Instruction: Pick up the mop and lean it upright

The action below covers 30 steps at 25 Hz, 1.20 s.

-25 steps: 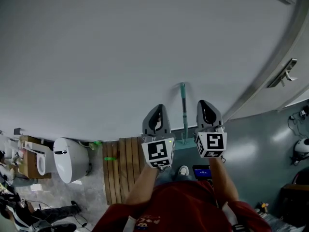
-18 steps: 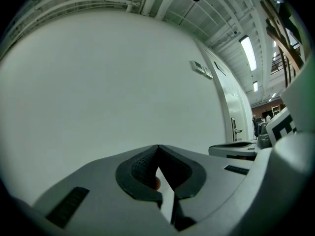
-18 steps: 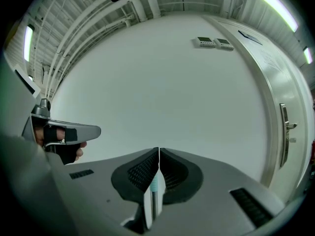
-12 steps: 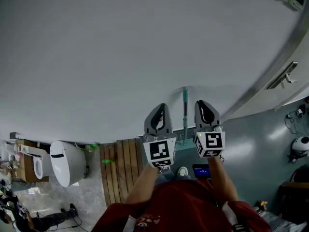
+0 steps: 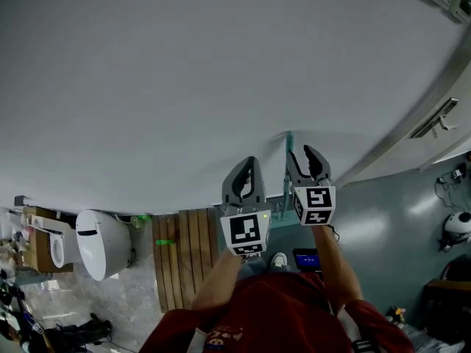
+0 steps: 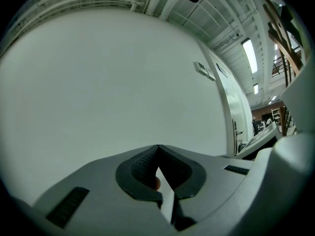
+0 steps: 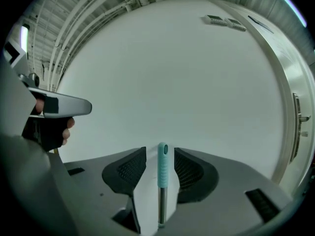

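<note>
The mop stands upright against the white wall, its teal-capped handle (image 5: 288,153) rising from a teal head (image 5: 282,219) on the floor. In the right gripper view the handle (image 7: 162,168) stands between the jaws of my right gripper (image 7: 159,150), which are opening; the pads do not touch it. In the head view my right gripper (image 5: 305,155) is just right of the handle. My left gripper (image 5: 249,164) hangs to the handle's left, shut and empty (image 6: 157,149).
A white toilet (image 5: 99,241) and a wooden slat mat (image 5: 184,259) lie at the lower left. A door with a lever handle (image 5: 440,116) is at the right. A small device with a blue screen (image 5: 307,259) and the person's shoe (image 5: 279,259) are on the floor.
My right gripper has shifted left toward the mop handle, and its jaws have gone from shut to spread apart. The left gripper has barely moved.
</note>
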Available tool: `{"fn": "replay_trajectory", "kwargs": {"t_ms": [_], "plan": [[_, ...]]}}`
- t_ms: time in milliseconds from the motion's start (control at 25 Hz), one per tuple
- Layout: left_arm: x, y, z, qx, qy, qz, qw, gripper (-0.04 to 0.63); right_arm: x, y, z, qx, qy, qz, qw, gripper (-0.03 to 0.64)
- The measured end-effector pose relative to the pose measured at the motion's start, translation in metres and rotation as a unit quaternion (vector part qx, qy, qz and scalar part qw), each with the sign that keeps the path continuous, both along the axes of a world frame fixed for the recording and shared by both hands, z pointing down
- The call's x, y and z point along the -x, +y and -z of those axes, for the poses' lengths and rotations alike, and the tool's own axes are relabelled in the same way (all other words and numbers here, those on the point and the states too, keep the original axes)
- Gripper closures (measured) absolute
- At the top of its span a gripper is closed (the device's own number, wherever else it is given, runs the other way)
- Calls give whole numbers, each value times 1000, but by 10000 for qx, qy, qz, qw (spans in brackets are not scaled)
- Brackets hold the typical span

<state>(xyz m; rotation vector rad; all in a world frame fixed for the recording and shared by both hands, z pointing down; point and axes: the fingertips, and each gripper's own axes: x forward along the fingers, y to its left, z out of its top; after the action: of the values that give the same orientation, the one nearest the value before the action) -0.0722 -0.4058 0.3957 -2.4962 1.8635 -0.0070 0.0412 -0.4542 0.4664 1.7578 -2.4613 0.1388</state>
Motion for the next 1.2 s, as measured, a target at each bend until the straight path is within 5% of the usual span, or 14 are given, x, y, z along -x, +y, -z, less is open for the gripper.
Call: {"fn": "replay_trajectory", "kwargs": {"t_ms": [560,800,1200], "plan": [[17,9,10,-95,-16,53,9999,581,15,-49,-53,627,359,-185,9972,422],[21,11,9,-71,-39,111,9999,581,10,-51,-54,556,430,-370,9968,503],[23,12,7,-52,7,152,9999,581,5,-46,-52,540,339,-409,9971,509]]}}
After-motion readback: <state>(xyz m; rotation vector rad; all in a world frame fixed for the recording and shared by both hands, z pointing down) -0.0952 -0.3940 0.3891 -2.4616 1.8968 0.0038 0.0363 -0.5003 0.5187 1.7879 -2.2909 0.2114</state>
